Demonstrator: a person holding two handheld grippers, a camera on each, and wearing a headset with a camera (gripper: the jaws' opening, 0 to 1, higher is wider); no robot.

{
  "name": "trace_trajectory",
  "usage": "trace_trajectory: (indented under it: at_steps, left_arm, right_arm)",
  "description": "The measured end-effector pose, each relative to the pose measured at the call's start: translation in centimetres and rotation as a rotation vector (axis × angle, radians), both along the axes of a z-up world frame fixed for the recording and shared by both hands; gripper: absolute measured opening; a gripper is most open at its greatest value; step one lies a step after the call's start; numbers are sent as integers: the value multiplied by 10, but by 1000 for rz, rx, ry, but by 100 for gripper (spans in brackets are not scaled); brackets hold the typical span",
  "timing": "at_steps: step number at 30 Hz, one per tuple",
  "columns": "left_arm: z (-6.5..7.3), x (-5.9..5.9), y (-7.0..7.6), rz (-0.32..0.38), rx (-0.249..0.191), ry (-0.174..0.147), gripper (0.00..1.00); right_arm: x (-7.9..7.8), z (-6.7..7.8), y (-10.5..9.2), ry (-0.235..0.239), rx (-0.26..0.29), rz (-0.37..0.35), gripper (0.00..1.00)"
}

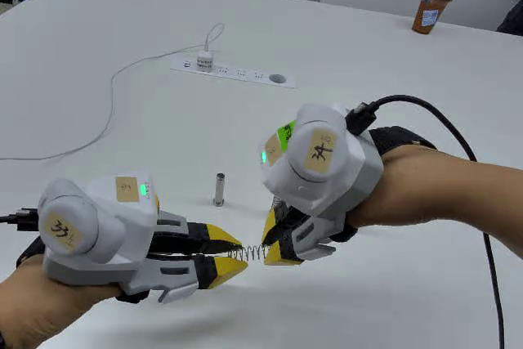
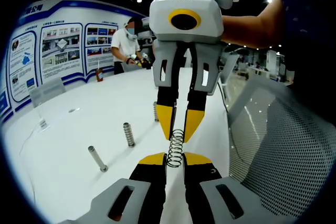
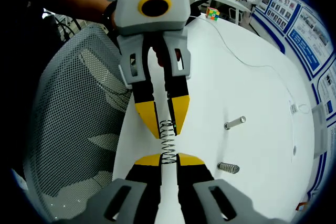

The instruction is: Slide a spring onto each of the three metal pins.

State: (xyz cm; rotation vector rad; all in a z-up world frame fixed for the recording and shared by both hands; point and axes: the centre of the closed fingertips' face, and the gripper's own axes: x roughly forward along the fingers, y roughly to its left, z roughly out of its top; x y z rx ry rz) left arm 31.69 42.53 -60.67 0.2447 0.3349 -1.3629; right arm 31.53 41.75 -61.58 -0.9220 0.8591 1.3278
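Note:
A small steel spring (image 1: 254, 252) hangs level just above the white table, held at both ends. My left gripper (image 1: 239, 254) is shut on its left end and my right gripper (image 1: 266, 251) is shut on its right end. In the left gripper view the spring (image 2: 176, 148) runs from my left gripper (image 2: 175, 160) up to the right gripper (image 2: 178, 136). A bare pin (image 2: 97, 158) stands upright at the left, with two spring-covered pins (image 2: 128, 134) (image 2: 156, 111) beyond it. The head view has one upright pin (image 1: 219, 190) just behind the grippers.
A white power strip (image 1: 237, 73) with a plug and a trailing cable lies mid-table. A drink cup (image 1: 431, 10) stands at the far right. A black cable runs from my right gripper. A mesh chair (image 3: 79, 103) sits beside the table edge.

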Motion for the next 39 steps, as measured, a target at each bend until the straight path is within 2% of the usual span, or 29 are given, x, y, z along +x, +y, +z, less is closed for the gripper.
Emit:
trace_trajectory:
  at_steps: [10, 20, 34, 39]
  left_arm:
    - [7, -3, -1, -6, -29, 3, 10]
    - [12, -5, -1, -11, -51, 6, 10]
    - [7, 0, 2, 17, -52, 20, 10]
    - [6, 0, 2, 17, -52, 22, 11]
  right_arm:
    - [1, -2, -1, 12, 8, -17, 15]
    - [1, -5, -2, 16, 10, -15, 12]
    - [4, 18, 9, 11, 59, -29, 12]
    - [1, 26, 16, 24, 86, -35, 12]
